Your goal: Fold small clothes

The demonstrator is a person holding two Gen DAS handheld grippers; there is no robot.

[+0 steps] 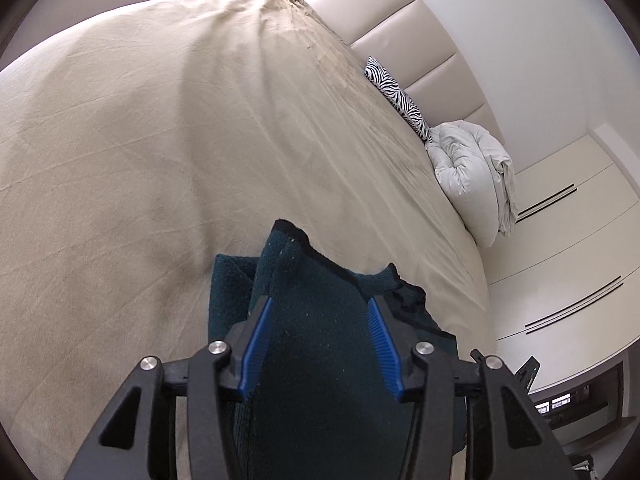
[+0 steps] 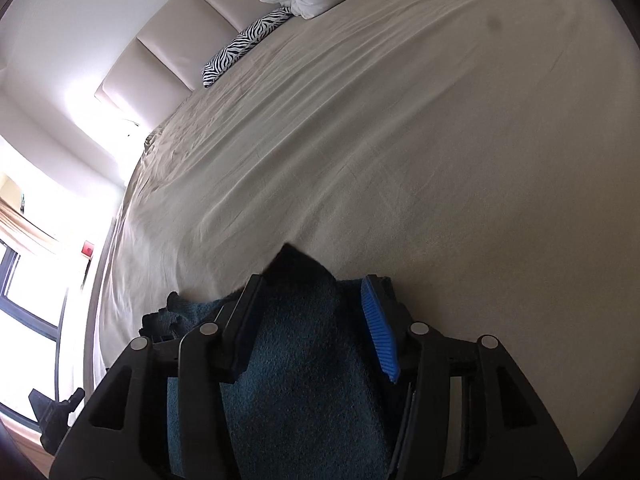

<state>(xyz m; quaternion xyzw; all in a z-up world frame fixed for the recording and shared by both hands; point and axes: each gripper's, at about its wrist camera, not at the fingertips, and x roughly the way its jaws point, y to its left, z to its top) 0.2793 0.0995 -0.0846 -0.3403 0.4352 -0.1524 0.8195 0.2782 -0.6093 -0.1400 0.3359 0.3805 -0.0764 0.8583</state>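
Note:
A dark teal knitted garment (image 1: 320,320) with black trim lies bunched on the beige bed (image 1: 140,160). In the left wrist view my left gripper (image 1: 320,304) stands wide open, its blue pads on either side of a raised fold of the cloth, not pinching it. In the right wrist view the same garment (image 2: 296,344) fills the gap of my right gripper (image 2: 312,288), whose jaws are also spread wide around a raised corner. Much of the garment is hidden under the gripper bodies.
A zebra-print pillow (image 1: 396,92) and a crumpled white duvet (image 1: 472,168) lie at the padded headboard (image 1: 420,40). White wardrobe doors (image 1: 568,240) stand beyond the bed's edge. A bright window (image 2: 28,280) is at the left in the right wrist view.

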